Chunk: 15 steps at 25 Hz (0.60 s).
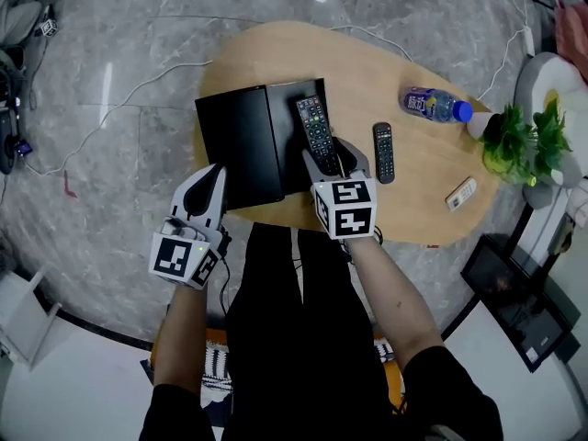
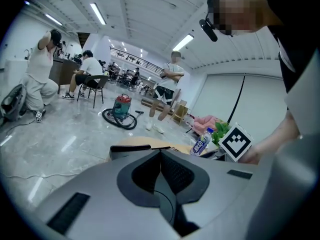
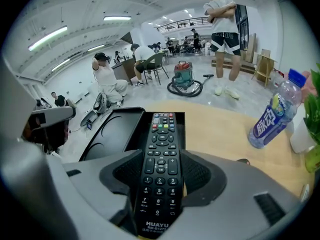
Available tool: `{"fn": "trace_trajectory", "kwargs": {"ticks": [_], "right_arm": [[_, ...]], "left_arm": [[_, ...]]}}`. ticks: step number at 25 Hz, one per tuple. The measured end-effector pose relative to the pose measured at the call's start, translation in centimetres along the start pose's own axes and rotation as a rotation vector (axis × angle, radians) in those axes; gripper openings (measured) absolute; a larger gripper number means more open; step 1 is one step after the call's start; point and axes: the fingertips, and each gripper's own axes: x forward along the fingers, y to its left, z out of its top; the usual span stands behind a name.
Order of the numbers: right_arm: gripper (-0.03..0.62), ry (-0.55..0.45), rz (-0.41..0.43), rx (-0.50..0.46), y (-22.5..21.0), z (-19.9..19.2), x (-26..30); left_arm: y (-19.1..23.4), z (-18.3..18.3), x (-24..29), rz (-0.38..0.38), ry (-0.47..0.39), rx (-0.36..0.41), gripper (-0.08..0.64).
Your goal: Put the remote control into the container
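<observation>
My right gripper [image 1: 331, 165] [image 3: 159, 184] is shut on a long black remote control [image 1: 315, 132] [image 3: 160, 169], gripped near its lower end. The remote's far end reaches over the open black container [image 1: 296, 127] [image 3: 135, 129], whose lid [image 1: 241, 145] lies flat to its left. My left gripper [image 1: 209, 189] [image 2: 161, 184] is shut with nothing between its pads, at the near left corner of the lid. A second black remote [image 1: 383, 151] lies on the wooden table [image 1: 423, 186] to the right.
A plastic bottle [image 1: 434, 107] [image 3: 272, 116] with a blue cap, a potted green plant [image 1: 522, 141] and a small white remote [image 1: 461, 193] sit at the table's right end. Cables trail over the marble floor [image 1: 101, 108]. People, chairs and a vacuum cleaner [image 2: 120, 111] stand farther off.
</observation>
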Motion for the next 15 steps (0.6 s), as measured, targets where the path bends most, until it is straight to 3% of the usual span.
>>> {"fn": "trace_trajectory", "kwargs": {"ticks": [15], "right_arm": [[0.25, 0.104, -0.046, 0.01, 1.1, 0.1, 5.6]], "left_arm": [[5.0, -0.1, -0.4, 0.023, 0.017, -0.053, 0.008]]}}
